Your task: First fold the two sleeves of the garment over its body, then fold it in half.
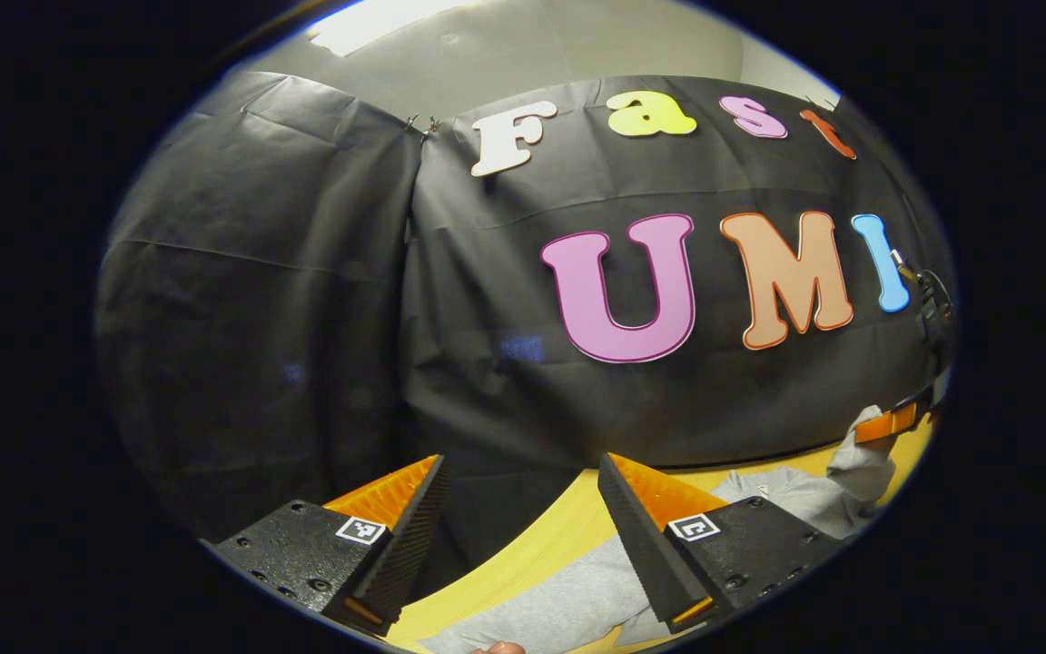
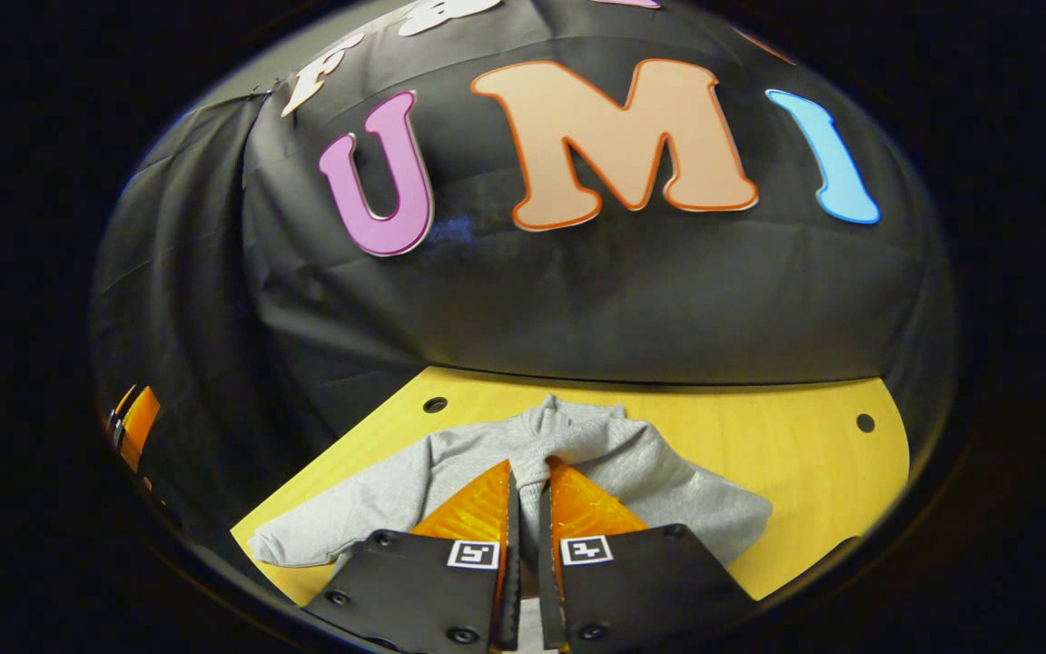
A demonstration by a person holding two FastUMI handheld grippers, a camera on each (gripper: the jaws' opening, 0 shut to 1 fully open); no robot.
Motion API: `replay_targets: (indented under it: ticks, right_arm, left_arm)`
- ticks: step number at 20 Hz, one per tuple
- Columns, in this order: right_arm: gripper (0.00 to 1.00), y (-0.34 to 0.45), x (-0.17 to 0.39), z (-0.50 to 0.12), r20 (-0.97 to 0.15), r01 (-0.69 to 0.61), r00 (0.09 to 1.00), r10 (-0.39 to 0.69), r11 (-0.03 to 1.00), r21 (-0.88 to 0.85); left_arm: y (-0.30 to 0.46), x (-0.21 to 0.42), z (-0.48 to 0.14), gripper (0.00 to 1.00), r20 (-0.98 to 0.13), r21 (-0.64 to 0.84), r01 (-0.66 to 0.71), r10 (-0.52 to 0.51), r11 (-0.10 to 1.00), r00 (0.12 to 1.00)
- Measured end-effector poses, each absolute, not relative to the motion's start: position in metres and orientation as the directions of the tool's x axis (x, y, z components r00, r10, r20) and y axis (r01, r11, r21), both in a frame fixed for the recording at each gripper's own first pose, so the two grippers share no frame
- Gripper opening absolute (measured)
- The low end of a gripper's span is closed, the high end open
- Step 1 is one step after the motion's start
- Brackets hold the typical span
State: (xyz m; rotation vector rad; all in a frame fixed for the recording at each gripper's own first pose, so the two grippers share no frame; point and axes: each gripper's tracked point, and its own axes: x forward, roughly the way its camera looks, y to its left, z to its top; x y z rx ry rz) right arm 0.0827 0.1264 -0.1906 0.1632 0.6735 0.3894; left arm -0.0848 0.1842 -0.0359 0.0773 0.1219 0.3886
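Observation:
A grey long-sleeved garment (image 2: 659, 477) lies on the yellow wooden table (image 2: 804, 454). In the right gripper view, my right gripper (image 2: 530, 465) is shut on a fold of the garment's sleeve cloth, which runs up between its fingers over the body. The left gripper view has my left gripper (image 1: 521, 463) open and held above the table's left part, nothing between its fingers. Below it lies part of the garment (image 1: 559, 609). At that view's far right, the right gripper (image 1: 886, 424) holds a raised piece of grey cloth.
The table (image 1: 523, 554) ends at the black cloth wall behind it. Two small round holes (image 2: 435, 404) mark its far corners. The left gripper (image 2: 134, 420) shows at the far left edge of the right gripper view.

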Motion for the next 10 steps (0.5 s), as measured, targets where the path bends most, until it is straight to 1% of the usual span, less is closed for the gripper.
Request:
replay_targets:
  ticks: [4, 5, 6, 7, 10]
  right_arm:
    - [0.10, 0.182, 0.084, -0.211, -0.599, -0.370, 0.659, 0.456, 0.889, 0.270]
    - [0.10, 0.194, 0.083, -0.216, -0.604, -0.389, 0.647, 0.465, 0.883, 0.263]
    - [0.10, 0.205, 0.082, -0.223, -0.611, -0.406, 0.635, 0.472, 0.877, 0.256]
    - [0.10, 0.215, 0.082, -0.230, -0.619, -0.424, 0.622, 0.480, 0.871, 0.249]
    - [0.10, 0.243, 0.078, -0.257, -0.655, -0.458, 0.573, 0.492, 0.855, 0.242]
  left_arm:
    - [0.211, -0.100, -0.036, 0.96, -0.097, 0.110, -0.415, 0.425, 0.903, 0.900]
    - [0.217, -0.104, -0.037, 0.99, -0.100, 0.112, -0.426, 0.436, 0.898, 0.894]
    - [0.224, -0.107, -0.039, 0.96, -0.104, 0.115, -0.439, 0.450, 0.891, 0.887]
    - [0.230, -0.112, -0.040, 1.00, -0.108, 0.117, -0.450, 0.461, 0.886, 0.881]
    - [0.246, -0.122, -0.043, 0.96, -0.115, 0.129, -0.478, 0.492, 0.869, 0.863]
